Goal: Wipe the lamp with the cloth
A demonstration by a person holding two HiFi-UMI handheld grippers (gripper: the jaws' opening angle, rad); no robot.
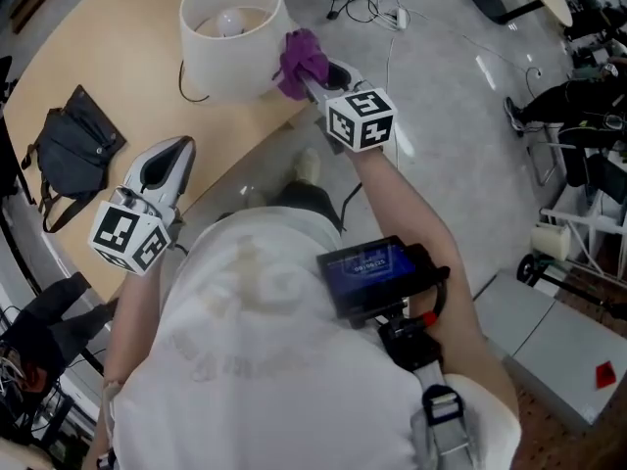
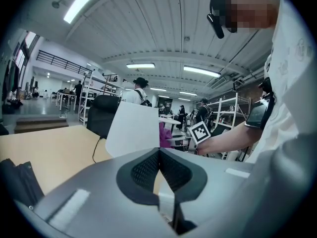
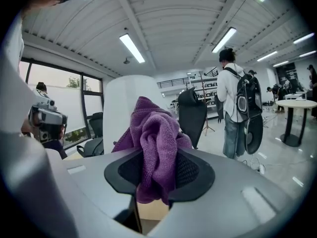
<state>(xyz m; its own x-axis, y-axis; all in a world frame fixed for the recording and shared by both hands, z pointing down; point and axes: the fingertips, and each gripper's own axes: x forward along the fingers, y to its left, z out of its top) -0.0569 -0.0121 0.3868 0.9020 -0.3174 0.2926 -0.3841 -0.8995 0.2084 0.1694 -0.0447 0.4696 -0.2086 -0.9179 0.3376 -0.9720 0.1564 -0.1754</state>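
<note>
While the left tongs [image 1: 174, 153] hover pressed together over the counter [image 1: 108, 57], the right tongs [image 1: 315, 81] pinch the cloth [image 1: 302, 59] against the lamp [image 1: 230, 47].

A black bag [image 1: 73, 150] lies on the wooden table [image 1: 108, 37], and cables [image 1: 364, 8] trail across the grey floor [image 1: 460, 135].

The grey left tongs [image 2: 159, 156] are closed on nothing. Beyond them a white cylindrical lampshade [image 2: 132, 130] stands on the pale wooden bench [image 2: 49, 152], with a purple cloth [image 2: 164, 136] at its right edge.
</note>
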